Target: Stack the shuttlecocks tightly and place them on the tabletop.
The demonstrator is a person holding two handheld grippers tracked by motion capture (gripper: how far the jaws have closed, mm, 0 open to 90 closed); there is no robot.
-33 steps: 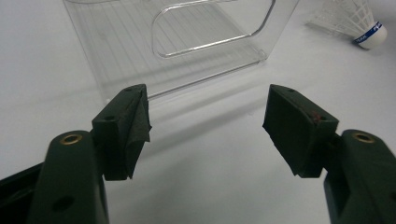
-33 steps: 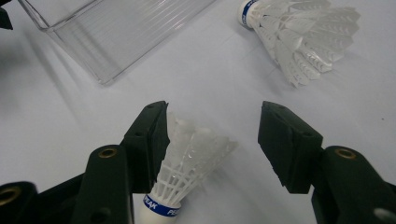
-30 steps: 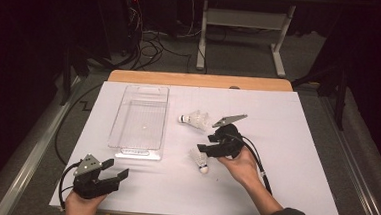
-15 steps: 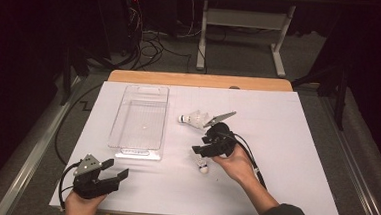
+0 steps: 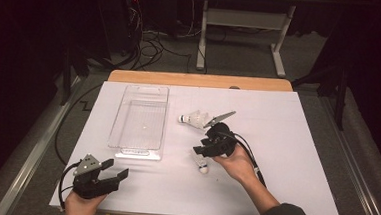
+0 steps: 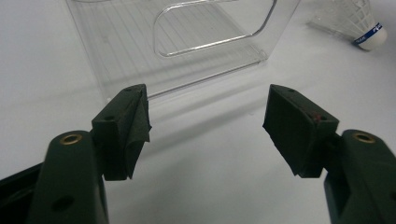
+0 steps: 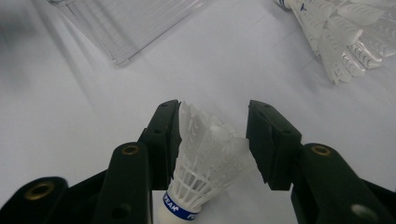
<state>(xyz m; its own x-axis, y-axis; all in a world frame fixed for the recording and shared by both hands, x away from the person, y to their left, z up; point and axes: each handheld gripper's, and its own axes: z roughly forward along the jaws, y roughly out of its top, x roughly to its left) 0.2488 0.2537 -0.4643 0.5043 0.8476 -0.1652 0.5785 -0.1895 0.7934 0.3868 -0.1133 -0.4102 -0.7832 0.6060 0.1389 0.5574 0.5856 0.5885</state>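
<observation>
While the high view looks down on the white surface, the right gripper sits over a shuttlecock that lies near the middle, its cork end toward the person. A second shuttlecock lies just beyond it, and a clear tray stands to the left, well apart from both. The left gripper rests near the front edge on the left, holding nothing.

From the left gripper view, its jaws stand wide apart over bare surface, with the near wall of the clear tray ahead and a shuttlecock's cork at the upper right.

From the right gripper view, the shuttlecock is between the jaws, with the feather skirt pointing away and the blue-banded cork close to the camera. The jaws have just been closing around it. The left jaw seems to touch the skirt already, but a small gap remains at the right jaw, so I judge the grip as not yet made.

To do this step well, I think the jaws should close gently, because the skirt can crush easily. It may be safer to take it lower, nearer the cork, and to lift only after both pads press evenly.
</observation>
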